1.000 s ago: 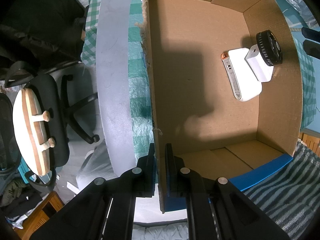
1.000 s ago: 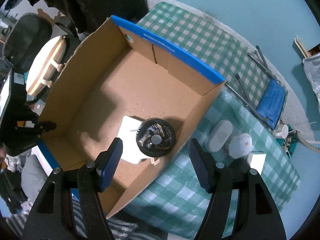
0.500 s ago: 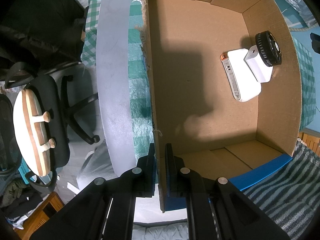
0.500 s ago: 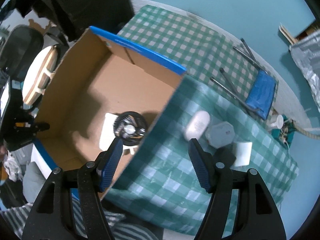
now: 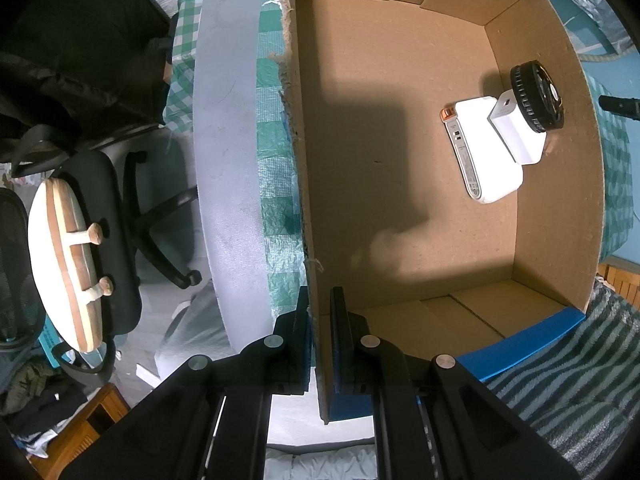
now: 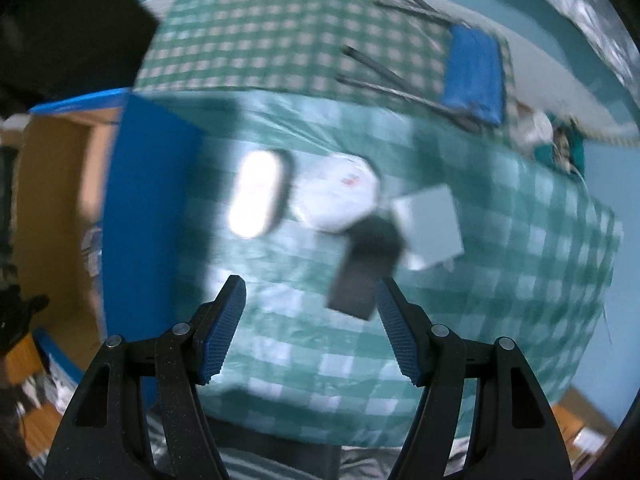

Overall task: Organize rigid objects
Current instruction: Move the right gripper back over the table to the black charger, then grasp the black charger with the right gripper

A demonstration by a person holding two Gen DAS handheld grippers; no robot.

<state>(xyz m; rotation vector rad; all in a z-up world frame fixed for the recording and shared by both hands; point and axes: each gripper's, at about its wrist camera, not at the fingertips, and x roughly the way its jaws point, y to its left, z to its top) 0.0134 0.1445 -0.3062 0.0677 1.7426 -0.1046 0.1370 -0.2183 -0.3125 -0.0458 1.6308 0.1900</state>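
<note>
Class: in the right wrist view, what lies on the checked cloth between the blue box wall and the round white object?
A white oblong object, blurred, lies between the blue box wall and the round white object.

box (image 5: 400,184): open, upright | inside: white device (image 5: 484,152), adapter (image 5: 516,132), black disc (image 5: 538,96), far corner

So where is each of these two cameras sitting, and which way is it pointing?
Left wrist view: rides on the left hand-held gripper, facing down into the cardboard box, where a white device and a black round fan lie; its two fingers are clamped on the box wall.
Right wrist view: rides on the right hand-held gripper, facing down at the checked tablecloth, blurred; its fingers stand open over a dark block.
Shared: the cardboard box, seen at the right view's left edge.
</note>
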